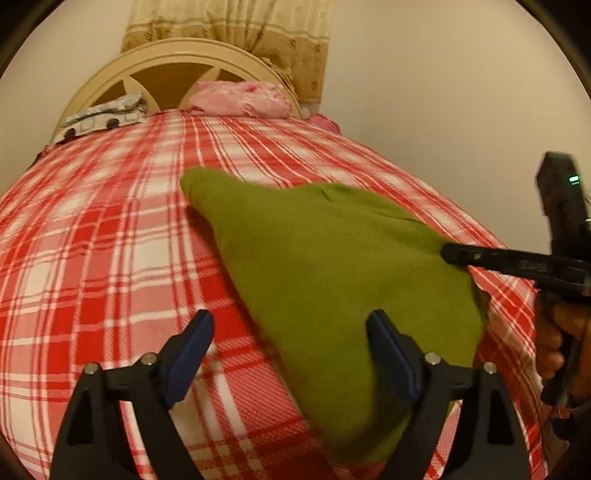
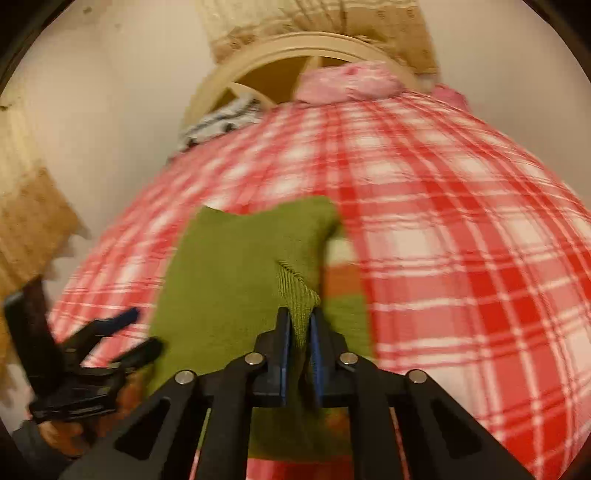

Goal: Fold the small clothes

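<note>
Red-and-white checked cloth covers one bed [image 1: 110, 240], the largest thing in view. One curved cream headboard [image 1: 173, 59] stands at its far end under one patterned curtain [image 1: 258, 33]. One green garment [image 1: 325, 266] lies across the bedspread. One pink pillow [image 1: 240, 98] and one grey-and-white cloth [image 1: 103, 116] rest near the headboard. Of two grippers, the left gripper [image 1: 291, 328] is spread wide apart, while the right gripper [image 2: 300, 325] is clamped on the garment's ribbed edge.
</note>
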Tool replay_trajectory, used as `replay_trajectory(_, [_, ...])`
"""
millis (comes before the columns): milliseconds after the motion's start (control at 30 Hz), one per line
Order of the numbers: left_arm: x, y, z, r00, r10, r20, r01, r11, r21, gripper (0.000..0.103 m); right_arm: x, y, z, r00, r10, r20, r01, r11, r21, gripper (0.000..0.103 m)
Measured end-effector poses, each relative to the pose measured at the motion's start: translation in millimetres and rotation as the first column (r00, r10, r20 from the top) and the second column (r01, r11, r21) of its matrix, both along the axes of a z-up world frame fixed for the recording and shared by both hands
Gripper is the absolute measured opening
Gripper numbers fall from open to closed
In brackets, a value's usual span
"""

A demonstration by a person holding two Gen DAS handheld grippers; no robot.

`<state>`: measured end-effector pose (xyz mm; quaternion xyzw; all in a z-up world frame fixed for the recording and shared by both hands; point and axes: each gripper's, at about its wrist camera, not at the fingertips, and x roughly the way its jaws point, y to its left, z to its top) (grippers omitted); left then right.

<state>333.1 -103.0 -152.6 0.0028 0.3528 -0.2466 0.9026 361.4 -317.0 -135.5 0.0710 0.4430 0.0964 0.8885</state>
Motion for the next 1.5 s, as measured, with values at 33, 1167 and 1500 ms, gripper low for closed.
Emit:
replay_trajectory(33, [-0.5, -4.2, -2.3, 1.0, -0.01, -0.006, 0.01, 1.0, 0.013, 0.088, 2.4, -6.2, -9.8, 0.999, -0.022, -0.028, 0.022, 1.0, -0.004, 0.006])
replay_trajectory(1167, [6.7, 5.9, -23.4, 0.987, 0.052, -0.152, -0.058, 0.998, -0.035, 0.103, 57.1, 13.8, 12.7, 0.995, 0.073, 0.074, -0.078, 0.995, 0.06, 0.078])
replay_trajectory(1500, [1.2, 2.8, -22.4, 0.988, 0.07, -0.134, -0.07, 0.998, 0.005, 0.103, 15.0, 51.4, -35.6, 0.954, 0.301, -0.007, -0.299, 0.945, -0.135, 0.078])
